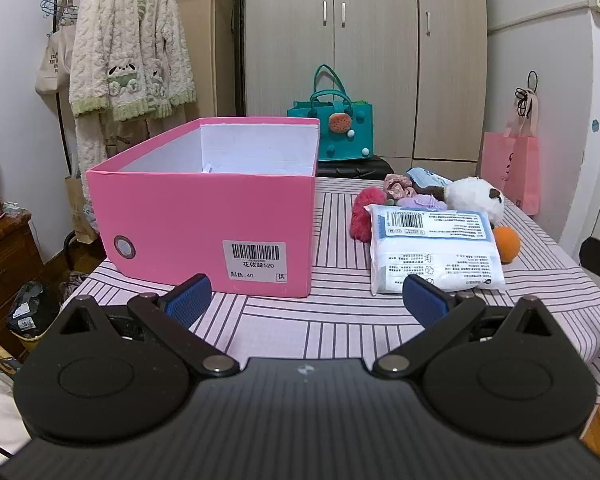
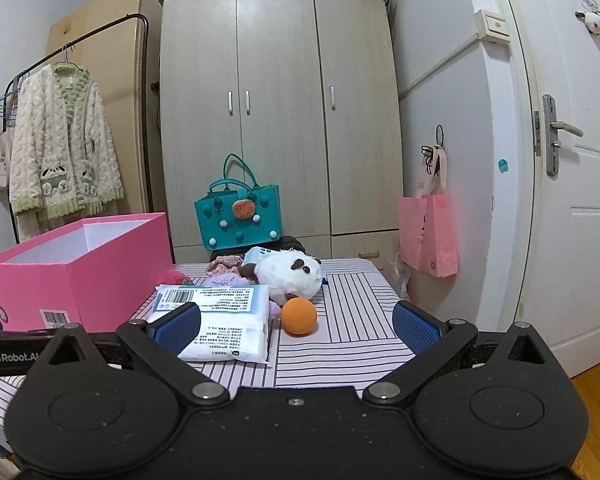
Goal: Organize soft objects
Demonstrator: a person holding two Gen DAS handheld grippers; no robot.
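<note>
An open pink box stands on the striped table's left; it also shows in the right wrist view. Right of it lies a pile of soft things: a white tissue pack, an orange ball, a white panda plush, a red fluffy piece, and pink and purple scrunchies. My left gripper is open and empty in front of the box. My right gripper is open and empty, just before the pack and ball.
The striped tablecloth ends at the right near a white door. A teal handbag sits on a dark case behind the table. A pink bag hangs on the wall. A fleece robe hangs at the left.
</note>
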